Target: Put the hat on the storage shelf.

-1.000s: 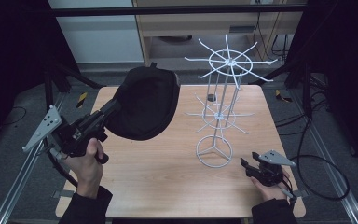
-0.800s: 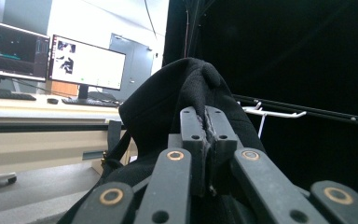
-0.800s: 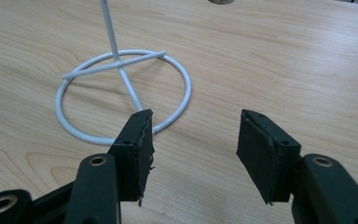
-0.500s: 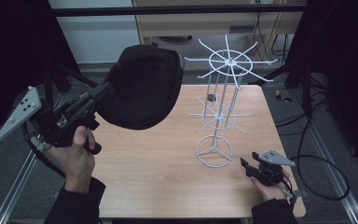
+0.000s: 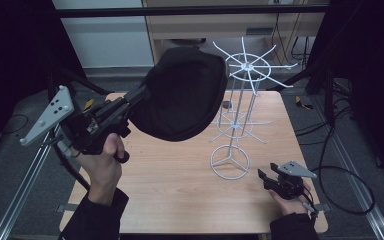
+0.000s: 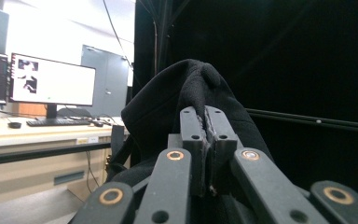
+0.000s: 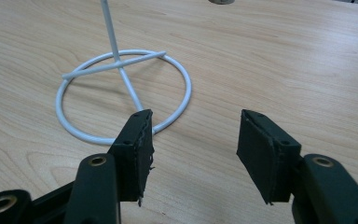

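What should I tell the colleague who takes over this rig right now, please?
Left tool: shut on the black hat, held in the air beside the top spokes of the white wire rack.
Right tool: open, holding nothing, resting on the table near the rack's ring base.
Done: hat picked up and raised to rack height.
Left: probably hang the hat on a rack spoke, then release; the right tool could steady the base.

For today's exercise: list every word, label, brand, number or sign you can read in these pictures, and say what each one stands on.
No text can be read.
The monitor in the left gripper view shows a white screen with dark shapes, too blurred to read.
The small labels on the desk edge below it are too small to read.
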Demonstrator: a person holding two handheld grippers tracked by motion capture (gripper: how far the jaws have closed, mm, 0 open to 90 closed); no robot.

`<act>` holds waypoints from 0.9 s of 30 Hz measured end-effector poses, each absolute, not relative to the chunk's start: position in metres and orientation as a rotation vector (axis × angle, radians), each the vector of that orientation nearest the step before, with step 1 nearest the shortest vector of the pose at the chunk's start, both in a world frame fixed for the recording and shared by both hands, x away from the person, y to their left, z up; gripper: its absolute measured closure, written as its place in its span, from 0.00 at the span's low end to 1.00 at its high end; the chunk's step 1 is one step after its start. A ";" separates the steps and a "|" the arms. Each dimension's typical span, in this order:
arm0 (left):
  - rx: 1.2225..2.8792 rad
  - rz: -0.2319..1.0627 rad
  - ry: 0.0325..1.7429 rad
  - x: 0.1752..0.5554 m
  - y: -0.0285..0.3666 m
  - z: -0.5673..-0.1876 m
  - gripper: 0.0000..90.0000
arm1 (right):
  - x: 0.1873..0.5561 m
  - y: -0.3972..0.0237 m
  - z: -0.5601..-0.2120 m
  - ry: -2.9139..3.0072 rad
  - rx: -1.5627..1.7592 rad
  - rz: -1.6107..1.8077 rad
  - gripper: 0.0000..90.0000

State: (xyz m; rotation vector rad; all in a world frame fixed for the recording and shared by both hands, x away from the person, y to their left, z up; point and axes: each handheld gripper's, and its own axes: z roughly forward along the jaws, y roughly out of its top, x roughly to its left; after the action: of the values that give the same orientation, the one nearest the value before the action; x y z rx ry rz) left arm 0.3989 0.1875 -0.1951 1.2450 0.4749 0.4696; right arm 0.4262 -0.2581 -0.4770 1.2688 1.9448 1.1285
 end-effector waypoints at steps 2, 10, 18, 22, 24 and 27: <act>1.250 0.462 0.475 0.400 0.185 -0.197 0.97 | 0.426 -0.258 -0.477 1.945 1.269 1.129 0.50; 1.282 0.416 0.497 0.409 0.177 -0.219 0.97 | 0.426 -0.257 -0.477 1.949 1.271 1.127 0.50; 1.320 0.391 0.539 0.416 0.179 -0.241 0.96 | 0.426 -0.257 -0.477 1.957 1.272 1.127 0.50; 1.387 0.394 0.562 0.419 0.174 -0.259 0.94 | 0.426 -0.257 -0.478 1.957 1.272 1.126 0.50; 1.415 0.398 0.575 0.422 0.171 -0.266 0.93 | 0.427 -0.257 -0.478 1.958 1.265 1.121 0.49; 1.461 0.400 0.591 0.427 0.162 -0.278 0.93 | 0.427 -0.256 -0.478 1.960 1.268 1.121 0.49</act>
State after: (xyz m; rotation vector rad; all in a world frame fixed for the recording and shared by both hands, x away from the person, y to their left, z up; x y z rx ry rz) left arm 0.4268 0.1618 -0.2781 1.4607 0.5909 0.3997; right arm 0.4269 -0.2564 -0.4784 1.2682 1.9604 1.1208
